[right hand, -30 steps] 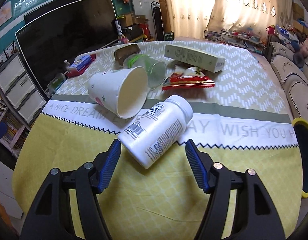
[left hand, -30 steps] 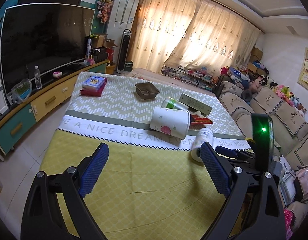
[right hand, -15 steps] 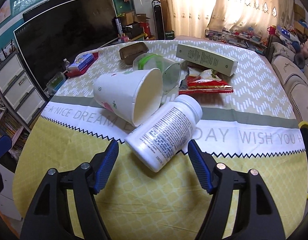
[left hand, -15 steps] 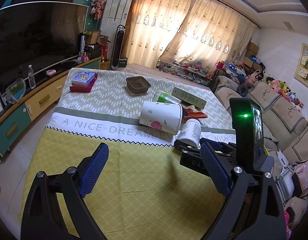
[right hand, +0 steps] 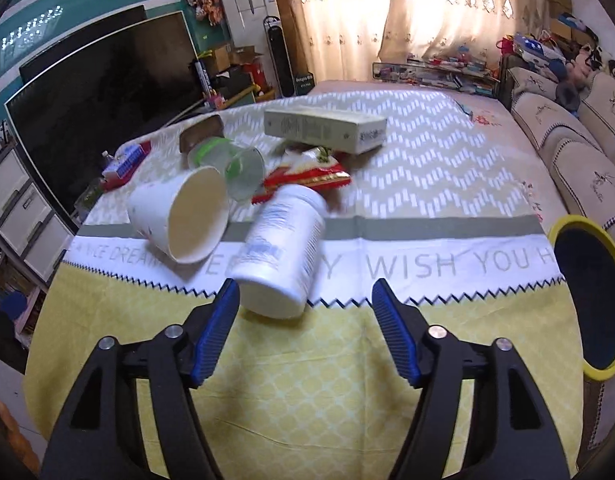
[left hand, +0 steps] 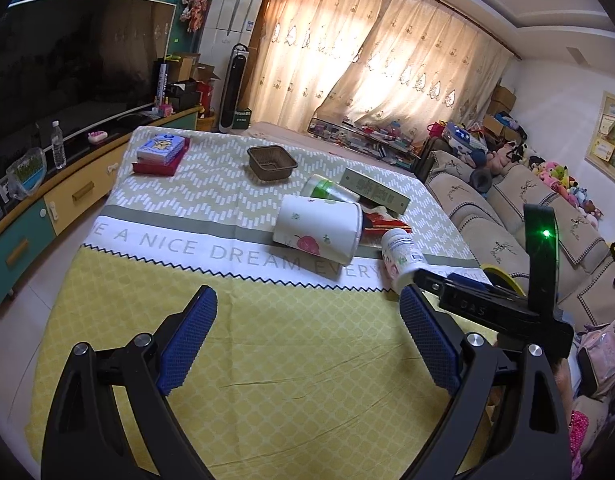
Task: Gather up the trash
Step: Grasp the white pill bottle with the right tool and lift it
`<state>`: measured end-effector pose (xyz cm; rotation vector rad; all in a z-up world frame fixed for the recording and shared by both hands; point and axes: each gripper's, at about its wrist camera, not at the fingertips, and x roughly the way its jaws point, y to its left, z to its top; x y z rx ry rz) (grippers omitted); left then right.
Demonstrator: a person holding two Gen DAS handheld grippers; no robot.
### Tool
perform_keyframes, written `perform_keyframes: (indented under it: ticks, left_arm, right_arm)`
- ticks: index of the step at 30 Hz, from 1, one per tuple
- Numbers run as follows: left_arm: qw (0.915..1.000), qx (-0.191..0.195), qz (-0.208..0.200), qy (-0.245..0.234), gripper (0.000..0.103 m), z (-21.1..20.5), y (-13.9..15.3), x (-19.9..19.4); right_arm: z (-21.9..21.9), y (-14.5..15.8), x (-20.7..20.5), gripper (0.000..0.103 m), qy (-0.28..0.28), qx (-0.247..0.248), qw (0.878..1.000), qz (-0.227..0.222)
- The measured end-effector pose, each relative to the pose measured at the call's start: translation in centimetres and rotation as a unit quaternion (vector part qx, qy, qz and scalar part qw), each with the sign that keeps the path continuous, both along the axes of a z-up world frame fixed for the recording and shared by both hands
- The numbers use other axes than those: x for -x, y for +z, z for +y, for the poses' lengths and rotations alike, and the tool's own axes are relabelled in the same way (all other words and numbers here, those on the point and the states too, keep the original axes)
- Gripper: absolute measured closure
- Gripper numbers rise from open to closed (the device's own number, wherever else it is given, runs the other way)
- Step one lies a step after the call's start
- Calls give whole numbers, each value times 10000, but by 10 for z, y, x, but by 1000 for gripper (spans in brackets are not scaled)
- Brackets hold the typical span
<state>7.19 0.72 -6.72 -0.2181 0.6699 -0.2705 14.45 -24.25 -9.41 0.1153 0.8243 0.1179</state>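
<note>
A white pill bottle [right hand: 281, 248] lies on the tablecloth just ahead of my open right gripper [right hand: 305, 304], its base between the fingertips and nearer the left one. It also shows in the left wrist view [left hand: 401, 254]. Behind it lie a white paper cup [right hand: 179, 214] on its side, a clear green-rimmed cup [right hand: 231, 164], a red snack wrapper [right hand: 307, 176] and a long green box [right hand: 325, 128]. My left gripper [left hand: 307, 324] is open and empty over the yellow cloth, left of the right gripper's body [left hand: 491, 308].
A yellow-rimmed bin [right hand: 589, 296] stands off the table's right edge. A brown tray [left hand: 271, 162] and a stack of books [left hand: 161, 152] sit at the far end. A TV cabinet [left hand: 47, 208] runs along the left, a sofa [left hand: 507, 220] along the right.
My right gripper has moved forward, so the pill bottle's base now sits between its fingertips; the bottle has turned more end-on. The left gripper's view has shifted a little.
</note>
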Motion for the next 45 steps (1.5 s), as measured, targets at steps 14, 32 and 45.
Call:
perform_keyframes:
  ticks: [14, 32, 45]
  left_arm:
    - [9999, 25, 89, -116, 12, 0, -9, -2]
    - [9997, -4, 157, -201, 12, -10, -13, -9]
    - [9996, -22, 188, -198, 12, -10, -14, -13]
  right_arm:
    - [5, 18, -20, 12, 694, 189, 9970, -301]
    - [21, -6, -77, 8, 3115, 768, 9463, 392]
    - [25, -8, -72, 20, 2849, 1136, 9517, 161]
